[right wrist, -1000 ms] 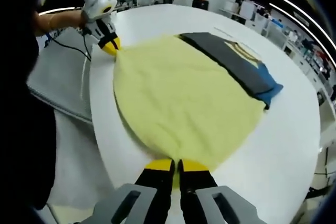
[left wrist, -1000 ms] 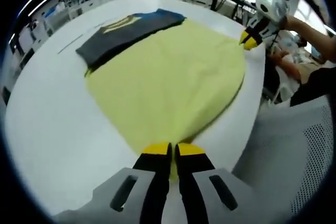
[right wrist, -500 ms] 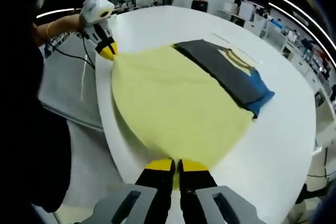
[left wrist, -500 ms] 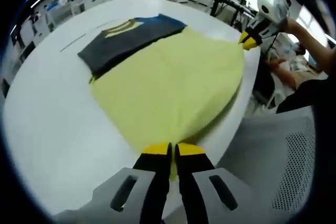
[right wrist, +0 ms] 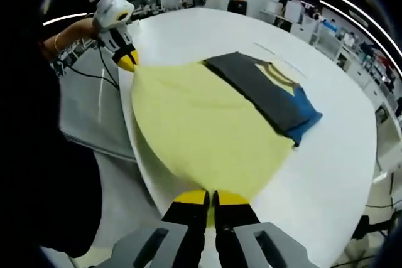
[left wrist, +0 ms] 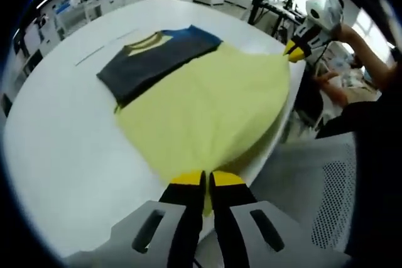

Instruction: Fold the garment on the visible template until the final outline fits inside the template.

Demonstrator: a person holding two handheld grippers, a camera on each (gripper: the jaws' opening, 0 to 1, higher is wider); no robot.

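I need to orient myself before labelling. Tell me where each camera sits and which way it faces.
Left gripper view: rides the left gripper, looking along its closed jaws over the yellow garment toward the dark folded part on the white table; the right gripper and the person's hand show upper right.
Right gripper view: rides the right gripper, facing across the same garment; the left gripper and a hand show upper left.
Shared: garment, table, both grippers pinching the yellow edge.

The garment (left wrist: 207, 101) is showing pale yellow with a dark grey band and blue sleeve; tongs (left wrist: 207, 183) are wearing yellow tips; the tabletop (left wrist: 63, 130) is gleaming white.
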